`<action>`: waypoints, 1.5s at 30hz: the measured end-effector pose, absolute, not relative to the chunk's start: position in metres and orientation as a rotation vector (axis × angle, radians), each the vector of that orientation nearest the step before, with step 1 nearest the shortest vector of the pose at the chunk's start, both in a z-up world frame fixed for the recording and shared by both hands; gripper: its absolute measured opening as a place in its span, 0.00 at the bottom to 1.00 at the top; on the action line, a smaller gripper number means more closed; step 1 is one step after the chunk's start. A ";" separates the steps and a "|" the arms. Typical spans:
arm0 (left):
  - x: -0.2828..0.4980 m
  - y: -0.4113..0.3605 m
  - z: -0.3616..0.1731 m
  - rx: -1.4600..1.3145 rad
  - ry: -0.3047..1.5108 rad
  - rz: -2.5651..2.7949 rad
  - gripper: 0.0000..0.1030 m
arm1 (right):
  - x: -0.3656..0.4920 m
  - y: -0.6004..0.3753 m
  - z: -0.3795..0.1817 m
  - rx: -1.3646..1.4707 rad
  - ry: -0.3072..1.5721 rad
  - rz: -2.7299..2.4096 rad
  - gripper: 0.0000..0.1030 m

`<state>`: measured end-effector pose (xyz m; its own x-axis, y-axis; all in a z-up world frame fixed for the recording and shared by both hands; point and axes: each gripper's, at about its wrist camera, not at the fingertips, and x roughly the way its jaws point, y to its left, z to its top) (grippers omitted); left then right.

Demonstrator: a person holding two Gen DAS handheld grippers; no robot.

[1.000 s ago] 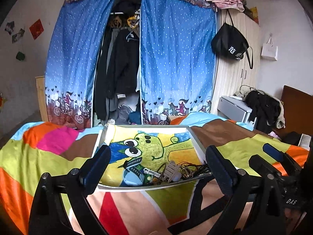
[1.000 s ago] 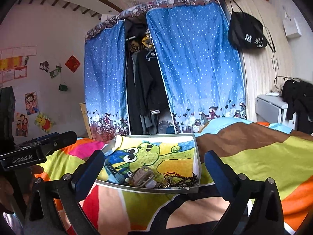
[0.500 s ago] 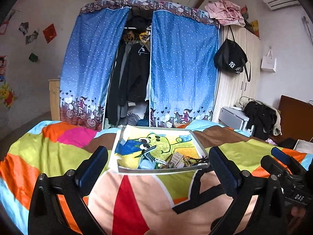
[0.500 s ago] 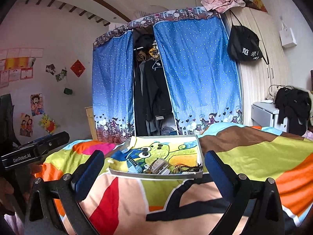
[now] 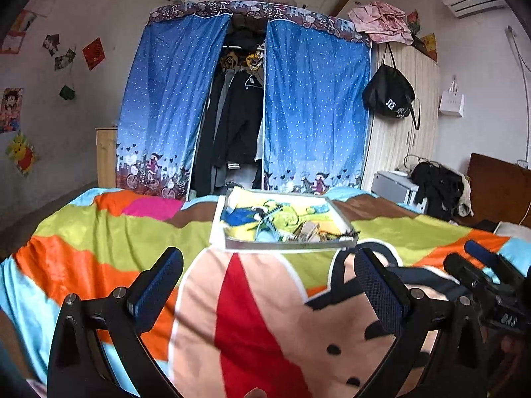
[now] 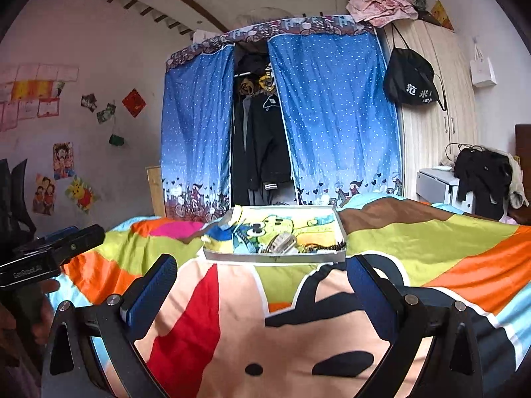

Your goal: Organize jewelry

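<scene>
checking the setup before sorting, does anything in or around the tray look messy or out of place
Yes. The jewelry lies jumbled in one heap at the near edge of the tray, and a dark beaded strand pokes over the near right rim. The tray also sits on a soft, uneven bedspread.

Tray [image 5: 282, 243] on colourful bedspread [image 5: 252, 315]

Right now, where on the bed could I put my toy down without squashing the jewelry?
The bedspread between the two open grippers and the tray is bare. So is the bed left and right of the tray. Inside the tray, the near edge is crowded with jewelry; its far half looks free.
</scene>
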<state>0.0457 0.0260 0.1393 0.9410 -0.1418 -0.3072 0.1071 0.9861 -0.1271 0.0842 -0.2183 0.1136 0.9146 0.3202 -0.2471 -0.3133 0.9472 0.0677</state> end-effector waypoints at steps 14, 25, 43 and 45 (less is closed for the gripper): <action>0.032 0.027 0.084 -0.080 0.379 -0.109 0.98 | 0.073 -0.215 0.066 0.011 0.360 0.325 1.00; 0.040 0.031 0.060 -0.071 0.431 -0.105 0.98 | 0.081 -0.207 0.042 0.016 0.443 0.314 1.00; 0.041 0.030 0.051 -0.042 0.445 -0.106 0.98 | 0.082 -0.212 0.037 0.043 0.476 0.304 1.00; 0.041 0.030 0.050 -0.038 0.444 -0.106 0.98 | 0.081 -0.212 0.037 0.041 0.475 0.303 1.00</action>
